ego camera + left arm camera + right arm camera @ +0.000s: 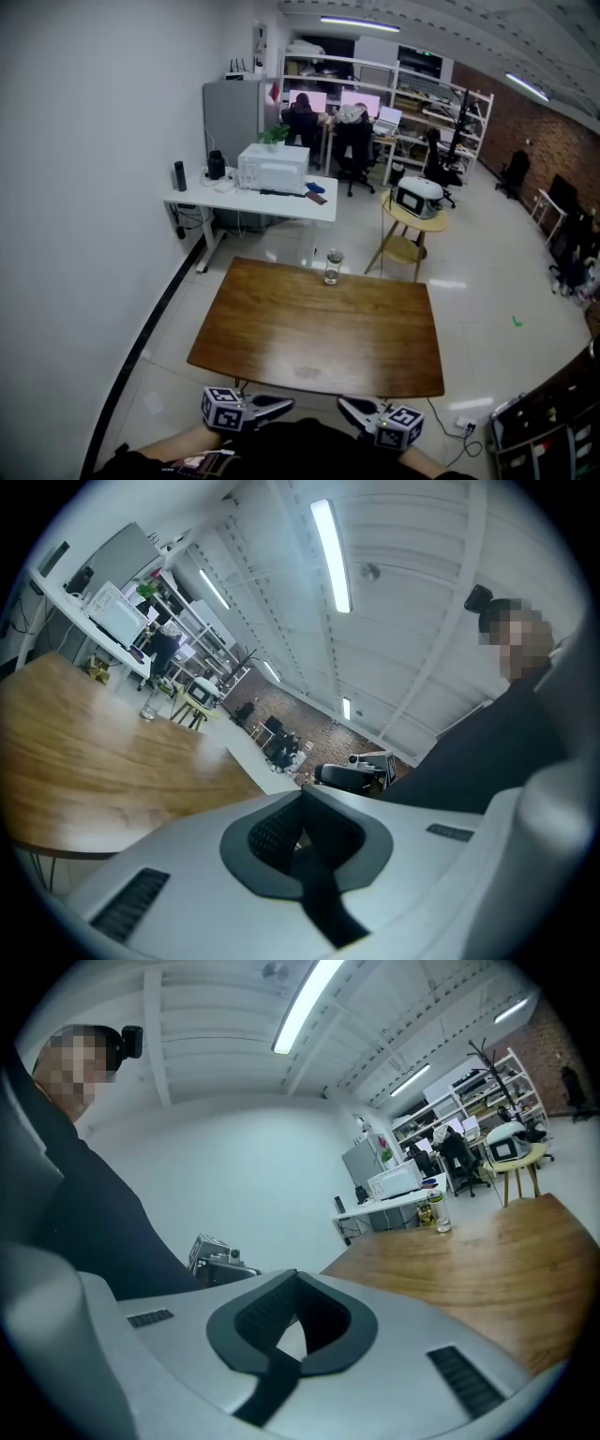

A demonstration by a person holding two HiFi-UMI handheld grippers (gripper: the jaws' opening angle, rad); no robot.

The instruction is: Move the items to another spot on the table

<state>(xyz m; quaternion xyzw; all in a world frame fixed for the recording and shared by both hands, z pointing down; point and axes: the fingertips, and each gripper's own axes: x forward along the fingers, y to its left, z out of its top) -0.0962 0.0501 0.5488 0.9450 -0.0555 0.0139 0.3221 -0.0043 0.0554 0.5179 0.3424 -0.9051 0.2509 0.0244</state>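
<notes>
A clear glass jar (333,267) stands alone at the far edge of the brown wooden table (319,328). It is also small and distant in both gripper views, jar (148,708) and jar (442,1218). My left gripper (289,405) and right gripper (343,404) are held low by my body, just off the table's near edge, with their tips pointing at each other. In each gripper view the jaws meet, left gripper (302,797) and right gripper (298,1277), with nothing between them. Both are far from the jar.
A white desk (281,199) with a white appliance (273,168) stands beyond the table by the left wall. A round yellow side table (405,217) carrying a small appliance is at the far right. A dark cabinet (548,431) sits at the near right. People sit at desks in the back.
</notes>
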